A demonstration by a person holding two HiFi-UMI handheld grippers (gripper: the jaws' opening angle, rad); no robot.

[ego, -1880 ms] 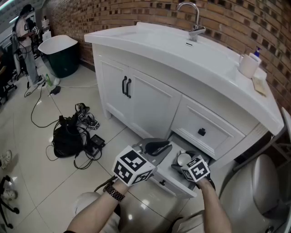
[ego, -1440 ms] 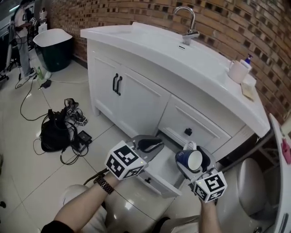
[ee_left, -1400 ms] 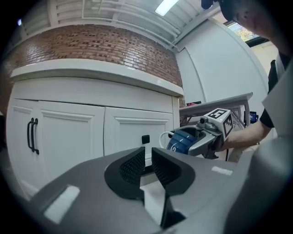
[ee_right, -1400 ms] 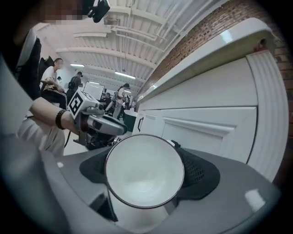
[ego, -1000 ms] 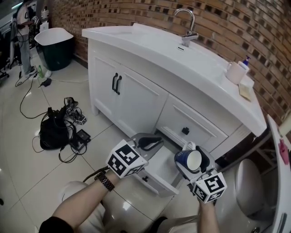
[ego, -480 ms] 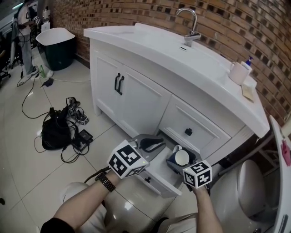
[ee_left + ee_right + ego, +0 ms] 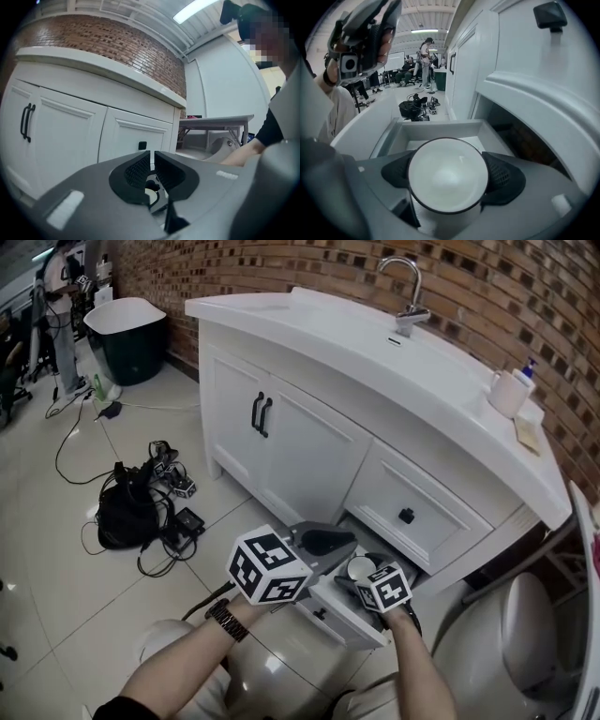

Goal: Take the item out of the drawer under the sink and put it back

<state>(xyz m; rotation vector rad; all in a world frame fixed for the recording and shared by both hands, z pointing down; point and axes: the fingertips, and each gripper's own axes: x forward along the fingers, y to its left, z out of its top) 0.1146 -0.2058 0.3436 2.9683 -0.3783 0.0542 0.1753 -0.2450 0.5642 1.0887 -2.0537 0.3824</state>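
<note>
The cup [image 7: 447,174], white inside with a dark rim, sits upright between the jaws of my right gripper [image 7: 448,180], which is shut on its sides. It hangs low inside the open bottom drawer [image 7: 436,130] under the sink. In the head view the cup [image 7: 360,566] shows just ahead of the right gripper [image 7: 366,577], above the drawer [image 7: 339,612]. My left gripper [image 7: 323,542] hovers over the drawer's left end, shut and holding nothing. In its own view the left gripper [image 7: 153,167] shows only a thin slit between the pads.
The white vanity [image 7: 309,456] stands ahead with two cabinet doors and a closed upper drawer with a black knob [image 7: 406,516]. A toilet [image 7: 525,634] is close on the right. A black bag and cables [image 7: 131,512] lie on the tiled floor at left, a bin [image 7: 127,338] beyond.
My right gripper has come down with the cup, from raised above the drawer to low inside it. The left gripper has stayed over the drawer's left end.
</note>
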